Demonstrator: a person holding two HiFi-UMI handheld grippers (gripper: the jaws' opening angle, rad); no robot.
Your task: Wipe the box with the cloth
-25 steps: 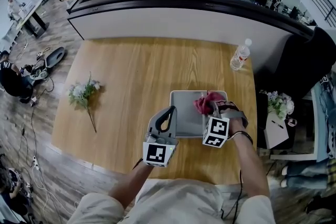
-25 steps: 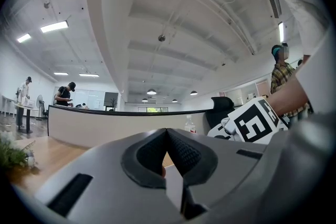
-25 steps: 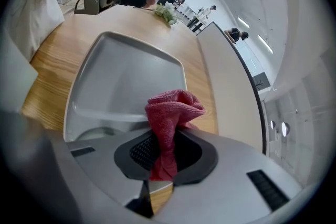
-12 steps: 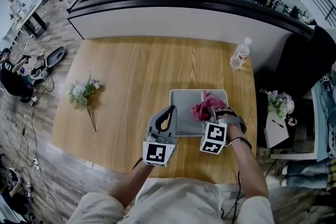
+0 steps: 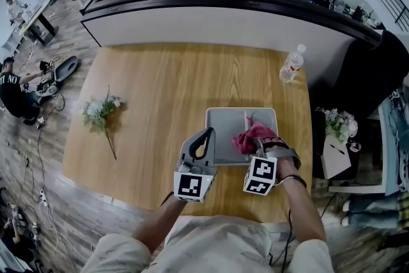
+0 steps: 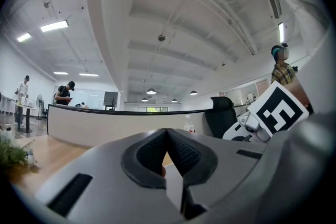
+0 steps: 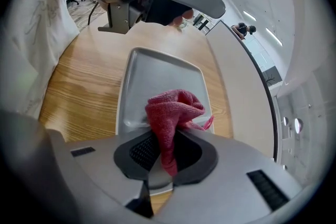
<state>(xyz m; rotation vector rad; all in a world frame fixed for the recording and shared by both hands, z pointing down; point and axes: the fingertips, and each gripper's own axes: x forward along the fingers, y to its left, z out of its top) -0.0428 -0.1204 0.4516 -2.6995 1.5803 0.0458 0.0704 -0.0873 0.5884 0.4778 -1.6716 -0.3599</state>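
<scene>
The fingers of the right gripper are pressed together on a fold of the red cloth. The rest of the cloth bunches up just past the fingertips. In the head view the cloth lies on the right part of the shallow grey box, touching its inner surface, with the right gripper at the box's near right corner.

The fingers of the left gripper meet at their tips with nothing between them. In the head view the left gripper stands tilted at the box's left edge; whether it touches the box cannot be told.

The box sits near the front right of the wooden desk. A water bottle stands upright at the far right corner, well apart from the box. A bunch of flowers lies by the left edge.
</scene>
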